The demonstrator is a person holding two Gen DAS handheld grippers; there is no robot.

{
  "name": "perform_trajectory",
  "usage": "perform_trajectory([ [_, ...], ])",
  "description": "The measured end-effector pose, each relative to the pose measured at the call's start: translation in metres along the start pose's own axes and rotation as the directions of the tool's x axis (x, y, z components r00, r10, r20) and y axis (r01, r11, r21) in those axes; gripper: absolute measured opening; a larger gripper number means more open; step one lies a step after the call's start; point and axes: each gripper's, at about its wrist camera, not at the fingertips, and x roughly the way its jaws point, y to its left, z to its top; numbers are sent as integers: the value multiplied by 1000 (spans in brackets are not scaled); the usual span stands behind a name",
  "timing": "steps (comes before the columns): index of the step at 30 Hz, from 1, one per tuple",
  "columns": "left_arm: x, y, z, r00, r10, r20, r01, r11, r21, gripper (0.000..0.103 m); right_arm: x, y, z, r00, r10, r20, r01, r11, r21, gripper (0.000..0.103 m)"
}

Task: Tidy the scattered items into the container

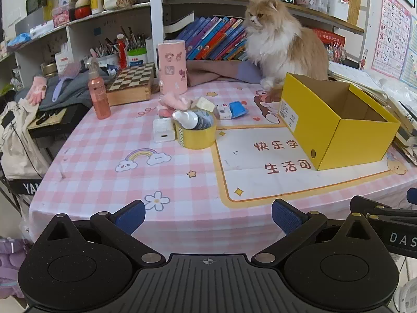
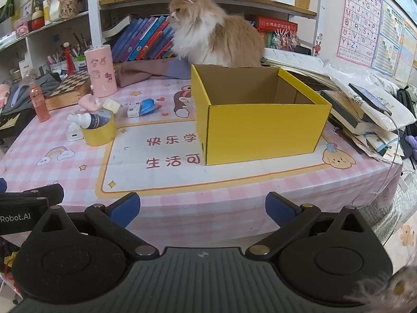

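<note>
An open yellow box (image 1: 336, 120) (image 2: 260, 127) stands on the pink checked tablecloth (image 1: 104, 156), and its inside looks empty. Left of it lie a yellow tape roll (image 1: 195, 135) (image 2: 100, 133) with a small white-capped bottle (image 1: 191, 118) (image 2: 86, 120) resting in it, a white charger (image 1: 163, 130) (image 2: 73, 134), a blue packet (image 1: 237, 109) (image 2: 147, 105), a small white box (image 1: 224, 111), a cream block (image 1: 204, 103) and a pink fluffy item (image 1: 172, 101). My left gripper (image 1: 208, 215) and right gripper (image 2: 203, 207) are open and empty at the table's front edge.
A fluffy orange-and-white cat (image 1: 281, 41) (image 2: 213, 34) sits behind the box. A pink canister (image 1: 172, 66), an orange spray bottle (image 1: 98, 96) and a chessboard box (image 1: 133, 83) stand at the back left. Books and papers (image 2: 365, 114) pile up right of the box. Shelves line the back.
</note>
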Motion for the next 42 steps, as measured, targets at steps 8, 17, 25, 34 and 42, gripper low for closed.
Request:
perform_trajectory([
  [8, 0, 1, 1, 1000, 1, 2, -1, 1000, 2, 103, 3, 2, 1, 1000, 5, -8, -5, 1000, -6, 103],
  [17, 1, 2, 1, 1000, 0, 1, 0, 1000, 2, 103, 6, 5, 3, 1000, 13, -14, -13, 1000, -11, 103],
  [25, 4, 5, 2, 1000, 9, -5, -9, 1000, 4, 103, 7, 8, 4, 1000, 13, -15, -13, 1000, -15, 103],
  [34, 8, 12, -1, 999, 35, -18, -35, 999, 7, 103, 10, 17, 4, 999, 27, -21, -27, 999, -26, 103],
  [42, 8, 23, -2, 999, 51, -18, -51, 999, 0, 103, 13, 25, 4, 999, 38, -29, -39, 999, -36, 103],
])
